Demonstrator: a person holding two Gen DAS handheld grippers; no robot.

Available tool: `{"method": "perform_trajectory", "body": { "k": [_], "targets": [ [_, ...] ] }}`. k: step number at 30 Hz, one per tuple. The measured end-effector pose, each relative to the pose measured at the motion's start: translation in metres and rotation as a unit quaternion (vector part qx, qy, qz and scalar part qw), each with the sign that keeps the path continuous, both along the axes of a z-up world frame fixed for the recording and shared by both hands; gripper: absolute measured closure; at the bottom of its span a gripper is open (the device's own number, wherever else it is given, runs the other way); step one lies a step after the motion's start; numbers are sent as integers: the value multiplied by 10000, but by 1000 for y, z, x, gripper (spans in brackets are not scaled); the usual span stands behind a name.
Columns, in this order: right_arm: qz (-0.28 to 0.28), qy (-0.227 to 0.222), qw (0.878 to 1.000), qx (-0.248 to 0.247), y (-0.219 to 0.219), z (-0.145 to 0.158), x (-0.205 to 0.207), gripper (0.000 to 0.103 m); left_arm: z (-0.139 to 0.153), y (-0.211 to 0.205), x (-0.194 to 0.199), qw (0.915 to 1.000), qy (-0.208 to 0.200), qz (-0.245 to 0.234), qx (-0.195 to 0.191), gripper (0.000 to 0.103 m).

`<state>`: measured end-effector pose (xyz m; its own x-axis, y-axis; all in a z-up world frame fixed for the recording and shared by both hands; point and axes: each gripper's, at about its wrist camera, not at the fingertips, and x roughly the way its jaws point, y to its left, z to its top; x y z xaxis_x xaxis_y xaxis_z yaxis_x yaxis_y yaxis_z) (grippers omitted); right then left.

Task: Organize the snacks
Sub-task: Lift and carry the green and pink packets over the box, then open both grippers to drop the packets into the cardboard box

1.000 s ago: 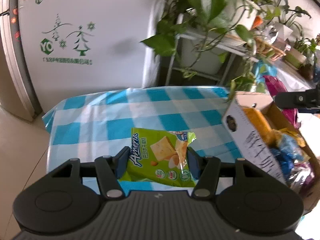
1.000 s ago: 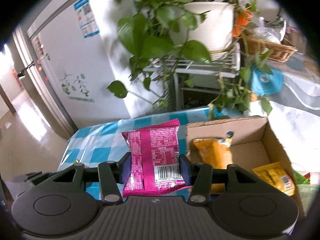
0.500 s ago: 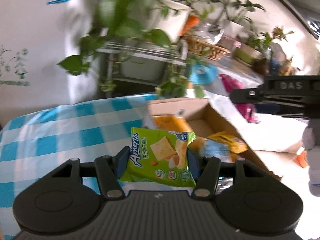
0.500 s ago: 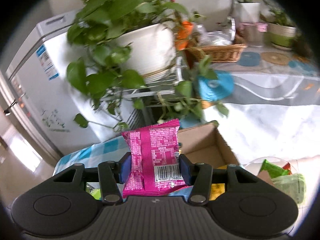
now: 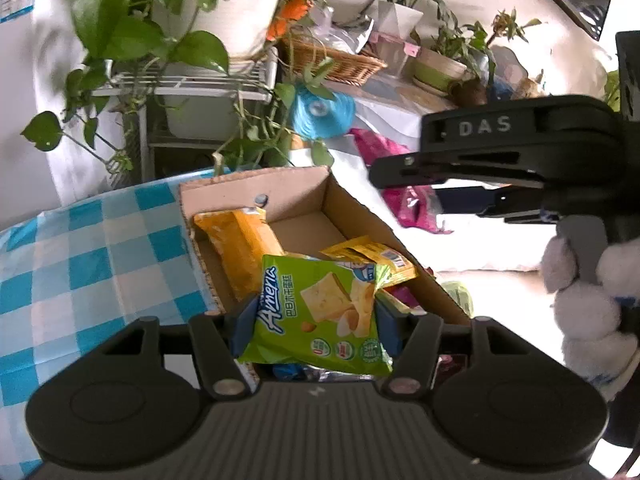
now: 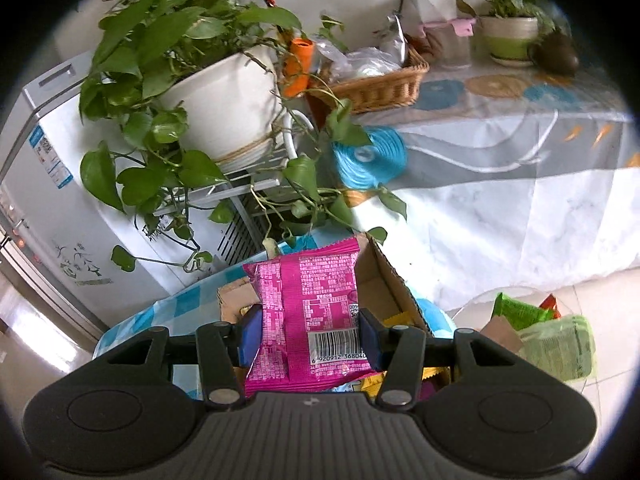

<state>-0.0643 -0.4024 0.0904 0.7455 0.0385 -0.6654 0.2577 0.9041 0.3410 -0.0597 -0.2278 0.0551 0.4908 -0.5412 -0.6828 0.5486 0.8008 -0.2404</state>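
Both hands are swinging from the blue-checked tablecloth (image 5: 80, 264) over the open cardboard box (image 5: 360, 216), left gripper (image 5: 316, 320) loosening slightly around the green cracker packet (image 5: 320, 316), right gripper (image 6: 308, 336) clamping the pink foil packet (image 6: 312, 312), nearing the drop

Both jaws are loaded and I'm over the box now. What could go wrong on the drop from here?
1. The right gripper holds the pink packet near the cardboard box's far flap, so a release here might land it outside.
2. The left gripper's jaws have just been opening with the green cracker packet between them; it may slip early.
3. The two grippers sit close together over the box, so they could bump.
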Motion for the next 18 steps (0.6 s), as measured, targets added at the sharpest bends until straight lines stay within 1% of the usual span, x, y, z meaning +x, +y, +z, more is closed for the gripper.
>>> {"method": "perform_trajectory", "body": {
  "k": [2, 4, 5, 7, 9, 10, 14, 16, 18],
  "targets": [
    [-54, 28, 10000, 77, -3, -3, -1, 46, 1, -5, -2, 10000, -42, -16, 84, 41],
    [-103, 37, 9999, 100, -4, -5, 0, 43, 3, -8, -2, 9998, -74, 11, 183, 31],
    [-137, 26, 9998, 118, -5, -4, -2, 42, 5, -8, -3, 9997, -102, 14, 220, 29],
    [-192, 33, 9996, 188, -6, -4, -2, 37, 8, -8, -6, 9992, -189, 49, 361, 22],
    [-201, 16, 9996, 197, -6, -3, -4, 27, 10, -9, -8, 9980, -255, 137, 567, 14],
    [-200, 17, 9996, 183, -6, -3, -4, 25, 11, -9, -9, 9973, -280, 172, 656, 12],
    [-165, 6, 9997, 161, -4, -2, -5, 22, 12, -7, -9, 9950, -237, 320, 911, 10],
    [-194, 50, 9997, 110, -3, -1, -5, 18, 13, -5, -10, 9939, -194, 399, 1013, 10],
    [-225, 80, 9997, 67, -3, -1, -6, 16, 13, -3, -11, 9929, -158, 458, 1083, 10]
  ]
}}
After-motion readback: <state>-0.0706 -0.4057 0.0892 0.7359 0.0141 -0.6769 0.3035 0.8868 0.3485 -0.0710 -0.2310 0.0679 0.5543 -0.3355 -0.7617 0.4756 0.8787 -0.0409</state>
